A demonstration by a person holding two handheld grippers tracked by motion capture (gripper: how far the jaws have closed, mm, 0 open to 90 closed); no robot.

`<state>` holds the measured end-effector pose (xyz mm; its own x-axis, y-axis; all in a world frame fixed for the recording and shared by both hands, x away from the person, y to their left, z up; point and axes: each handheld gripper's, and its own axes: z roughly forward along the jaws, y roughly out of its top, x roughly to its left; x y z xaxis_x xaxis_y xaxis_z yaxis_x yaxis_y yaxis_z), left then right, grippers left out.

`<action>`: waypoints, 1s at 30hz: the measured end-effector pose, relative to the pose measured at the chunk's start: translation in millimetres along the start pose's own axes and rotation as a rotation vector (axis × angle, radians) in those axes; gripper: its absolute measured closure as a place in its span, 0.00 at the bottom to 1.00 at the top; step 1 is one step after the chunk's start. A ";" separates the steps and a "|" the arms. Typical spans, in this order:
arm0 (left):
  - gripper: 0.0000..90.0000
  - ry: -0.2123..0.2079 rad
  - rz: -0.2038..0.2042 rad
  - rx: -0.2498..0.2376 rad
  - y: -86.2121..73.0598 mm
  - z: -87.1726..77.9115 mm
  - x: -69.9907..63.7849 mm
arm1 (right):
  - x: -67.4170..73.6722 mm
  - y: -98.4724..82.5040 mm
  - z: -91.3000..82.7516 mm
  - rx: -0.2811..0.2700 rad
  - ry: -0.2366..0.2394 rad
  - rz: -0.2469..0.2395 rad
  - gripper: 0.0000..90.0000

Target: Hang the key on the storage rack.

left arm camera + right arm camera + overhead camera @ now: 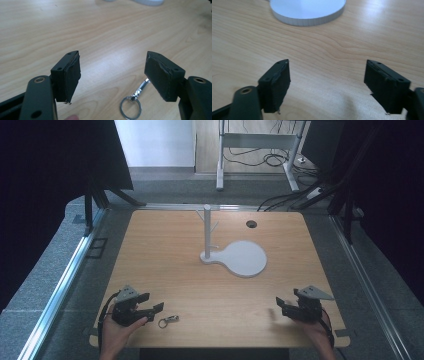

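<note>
A small metal key ring with a clasp (168, 320) lies on the wooden table near its front edge, just right of my left gripper (151, 303). In the left gripper view the key ring (133, 100) rests on the wood low between the wide-apart jaws, closer to the right one, and touches neither; my left gripper (113, 72) is open. At the front right my right gripper (280, 303) is open as well, its jaws (327, 82) over bare wood. A white stand (207, 232) with a thin post, small pegs and a round base (245, 258) sits mid-table.
The stand's white base edge (307, 15) lies ahead of the right gripper. A round cable hole (251, 224) is in the table's far right. Dark screens flank the table; a metal frame and cables lie on the floor beyond.
</note>
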<state>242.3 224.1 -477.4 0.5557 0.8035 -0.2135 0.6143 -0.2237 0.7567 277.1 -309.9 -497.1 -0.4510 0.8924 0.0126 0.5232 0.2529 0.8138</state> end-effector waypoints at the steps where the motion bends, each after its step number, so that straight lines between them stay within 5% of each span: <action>1: 0.32 -0.002 0.014 0.008 -0.9 0.5 0.5 | 3.2 -1.0 -0.6 -0.002 0.016 -0.005 0.26; 5: 0.32 0.006 0.049 0.011 -1.0 -0.5 5.2 | 8.6 13.3 1.4 -0.010 -0.001 -0.057 0.33; 8: 0.33 0.004 0.071 -0.012 -0.9 -4.2 8.5 | 10.0 23.5 -2.4 -0.057 0.018 -0.009 0.33; 18: 0.37 -0.019 0.106 -0.041 4.1 -32.1 11.7 | 4.1 1.5 -2.7 0.013 0.008 0.011 0.33; 25: 0.39 -0.016 0.156 0.031 13.5 -35.9 12.8 | -6.2 -1.0 -2.0 0.021 0.006 0.027 0.34; 30: 0.42 -0.057 0.241 0.083 26.8 -41.6 2.4 | -7.2 -2.1 -3.9 0.017 -0.007 0.028 0.35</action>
<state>236.8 243.0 -431.9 0.7208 0.6896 -0.0695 0.5029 -0.4514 0.7371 276.5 -318.3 -496.7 -0.4312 0.9017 0.0312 0.5479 0.2342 0.8031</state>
